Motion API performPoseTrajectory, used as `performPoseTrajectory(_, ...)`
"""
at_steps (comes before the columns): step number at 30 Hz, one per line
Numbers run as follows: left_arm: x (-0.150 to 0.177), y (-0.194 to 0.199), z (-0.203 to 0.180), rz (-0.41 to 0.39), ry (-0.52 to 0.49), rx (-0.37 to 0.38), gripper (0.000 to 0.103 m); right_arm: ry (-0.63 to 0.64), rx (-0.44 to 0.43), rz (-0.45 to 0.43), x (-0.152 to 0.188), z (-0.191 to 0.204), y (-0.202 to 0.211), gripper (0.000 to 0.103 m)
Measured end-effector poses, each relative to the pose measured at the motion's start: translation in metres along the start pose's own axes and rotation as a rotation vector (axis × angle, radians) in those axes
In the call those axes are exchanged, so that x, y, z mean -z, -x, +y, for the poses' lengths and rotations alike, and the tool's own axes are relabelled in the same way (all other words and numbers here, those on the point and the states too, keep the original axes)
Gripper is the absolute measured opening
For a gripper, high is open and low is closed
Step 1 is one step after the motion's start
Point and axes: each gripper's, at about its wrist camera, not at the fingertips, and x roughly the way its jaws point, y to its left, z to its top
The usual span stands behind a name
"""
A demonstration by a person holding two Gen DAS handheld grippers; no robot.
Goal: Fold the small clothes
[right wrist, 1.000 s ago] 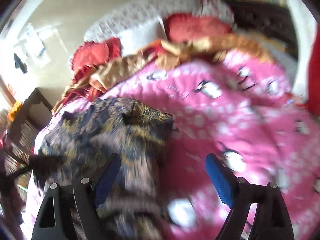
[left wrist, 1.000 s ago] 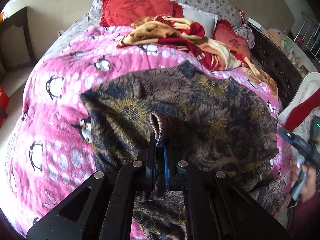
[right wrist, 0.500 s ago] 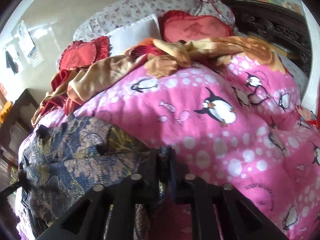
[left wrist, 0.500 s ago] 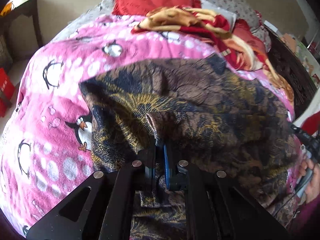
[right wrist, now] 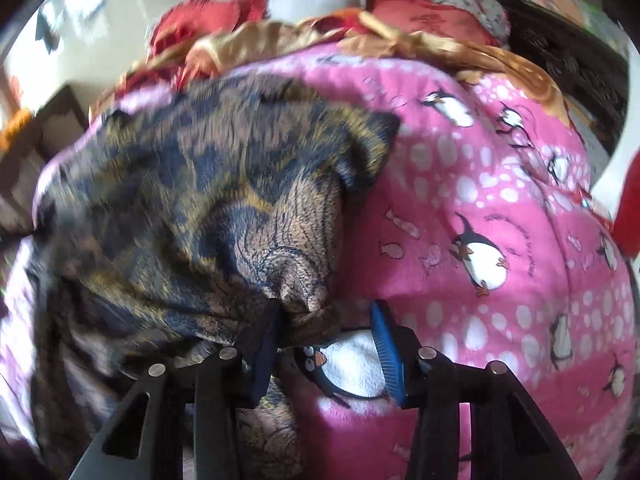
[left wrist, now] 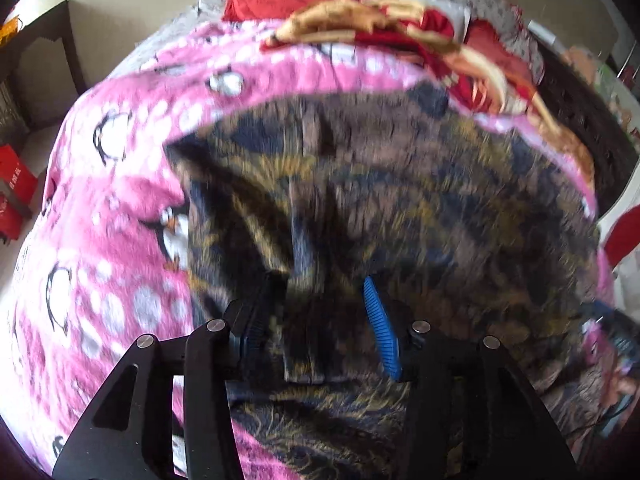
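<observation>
Both claws stand apart. The left claw hovers over the dark patterned garment. A bunched garment corner sits between the right claw fingers, pink penguin blanket to its right.

Brown-navy-gold garment, pink penguin-print blanket

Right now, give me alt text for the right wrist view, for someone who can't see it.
The right gripper is open over the edge of a dark patterned garment, which lies bunched on a pink penguin blanket. Red pillows sit blurred behind.
</observation>
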Motion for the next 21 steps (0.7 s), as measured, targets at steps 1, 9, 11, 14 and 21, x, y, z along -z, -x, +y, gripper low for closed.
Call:
performPoseTrajectory(1,0.003,0.003,0.0,-0.01,-0.002,0.009,0.047,-0.023,-0.023,-0.018,-0.002,-0.004,0.007,0.044)
performPoseTrajectory(9,0.007,0.021,0.015,-0.03,0.094,0.062,0.047,-0.178,-0.156,-0.082,-0.042,-0.023,-0.014,0.064)
performPoseTrajectory(11,0.011,0.028,0.019,-0.027,0.091,0.048,0.047,-0.142,-0.142,-0.048,-0.049,-0.016,-0.026,0.008)
performPoseTrajectory(14,0.023,0.042,0.023,-0.043,0.083,0.034,0.047,-0.025,-0.063,-0.105,-0.06,-0.002,-0.009,0.008)
performPoseTrajectory(21,0.056,0.046,0.026,0.007,0.092,0.038,0.047,-0.044,0.002,-0.112,-0.059,-0.014,-0.021,0.007)
